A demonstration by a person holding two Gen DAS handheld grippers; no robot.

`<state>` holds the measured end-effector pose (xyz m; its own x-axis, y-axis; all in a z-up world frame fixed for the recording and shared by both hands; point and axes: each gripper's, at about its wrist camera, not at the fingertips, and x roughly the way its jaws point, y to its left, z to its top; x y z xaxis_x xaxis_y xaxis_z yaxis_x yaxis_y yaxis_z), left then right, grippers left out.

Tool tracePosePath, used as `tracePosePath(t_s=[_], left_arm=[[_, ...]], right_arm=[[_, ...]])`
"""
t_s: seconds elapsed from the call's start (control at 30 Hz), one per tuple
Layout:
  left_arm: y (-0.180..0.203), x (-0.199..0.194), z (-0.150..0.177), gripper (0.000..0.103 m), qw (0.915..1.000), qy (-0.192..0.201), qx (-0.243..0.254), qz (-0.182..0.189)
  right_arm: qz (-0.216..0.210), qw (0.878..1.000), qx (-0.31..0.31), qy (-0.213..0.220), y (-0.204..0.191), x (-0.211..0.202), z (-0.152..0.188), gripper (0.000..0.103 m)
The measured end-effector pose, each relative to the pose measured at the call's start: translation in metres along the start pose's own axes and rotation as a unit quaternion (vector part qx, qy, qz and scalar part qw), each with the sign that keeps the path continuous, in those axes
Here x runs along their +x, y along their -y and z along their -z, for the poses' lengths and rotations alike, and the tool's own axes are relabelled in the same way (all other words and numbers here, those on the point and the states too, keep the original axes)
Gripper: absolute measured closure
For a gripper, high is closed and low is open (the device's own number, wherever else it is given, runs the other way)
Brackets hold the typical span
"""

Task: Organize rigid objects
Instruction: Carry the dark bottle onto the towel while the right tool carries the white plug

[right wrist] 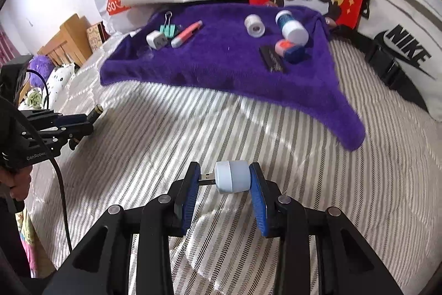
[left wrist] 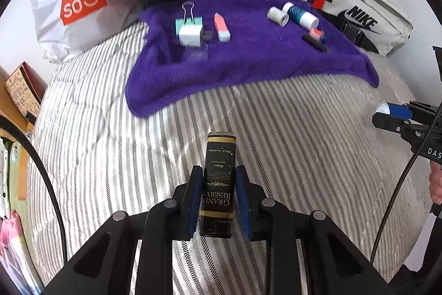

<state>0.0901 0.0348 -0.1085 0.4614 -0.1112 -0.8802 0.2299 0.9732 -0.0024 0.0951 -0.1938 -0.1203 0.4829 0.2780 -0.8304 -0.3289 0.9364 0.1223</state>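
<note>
The left gripper jaws clamp a black box, the right gripper jaws a USB light, both over bare striped bed short of the towel.

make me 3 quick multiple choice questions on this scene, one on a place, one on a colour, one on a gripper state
1. Where does the binder clip lie?
A. on the purple towel
B. on the newspaper
C. inside the red bag

2. What colour is the body of the USB night light?
A. green
B. pale blue
C. black

3. What is the left gripper doing?
A. standing open and empty
B. shut on the small black bottle
C. shut on a pen

Answers:
1 A, the clip rests on the towel beside a white charger.
2 B, its rounded body is pale blue, between the right gripper's pads.
3 B, both pads press the bottle's sides.
</note>
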Motion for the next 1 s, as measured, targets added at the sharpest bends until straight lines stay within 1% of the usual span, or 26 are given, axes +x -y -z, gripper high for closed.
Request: tracePosePath(t_s=[0.1, 0.27, 0.47, 0.77, 0.87, 1.0], left_arm=[[-0.001, -0.005, -0.009, 0.080, 1.0000, 0.006, 0.000, -0.003], [-0.003, -0.013, -0.025, 0.080, 0.9997, 0.018, -0.003, 0.014], [-0.003, -0.019, -0.045, 0.080, 0.9992, 0.033, -0.002, 0.024], [-0.006, -0.013, -0.076, 0.080, 0.9985, 0.041, 0.003, 0.037], [-0.004, -0.009, -0.086, 0.080, 0.9984, 0.041, 0.008, 0.039], [-0.001, -0.005, -0.101, 0.080, 0.9979, 0.043, 0.016, 0.047]], right_arm=[[0.000, 1.000, 0.004, 0.006, 0.003, -0.005, -0.007, 0.067], [0.000, 1.000, 0.009, 0.011, 0.006, -0.009, -0.018, 0.067], [-0.003, 1.000, 0.008, 0.020, 0.007, -0.013, -0.031, 0.067], [0.003, 1.000, 0.005, 0.029, 0.013, -0.011, -0.055, 0.067], [-0.001, 0.999, 0.004, 0.039, 0.015, -0.012, -0.065, 0.067], [-0.001, 0.999, 0.008, 0.042, 0.020, -0.007, -0.077, 0.067]])
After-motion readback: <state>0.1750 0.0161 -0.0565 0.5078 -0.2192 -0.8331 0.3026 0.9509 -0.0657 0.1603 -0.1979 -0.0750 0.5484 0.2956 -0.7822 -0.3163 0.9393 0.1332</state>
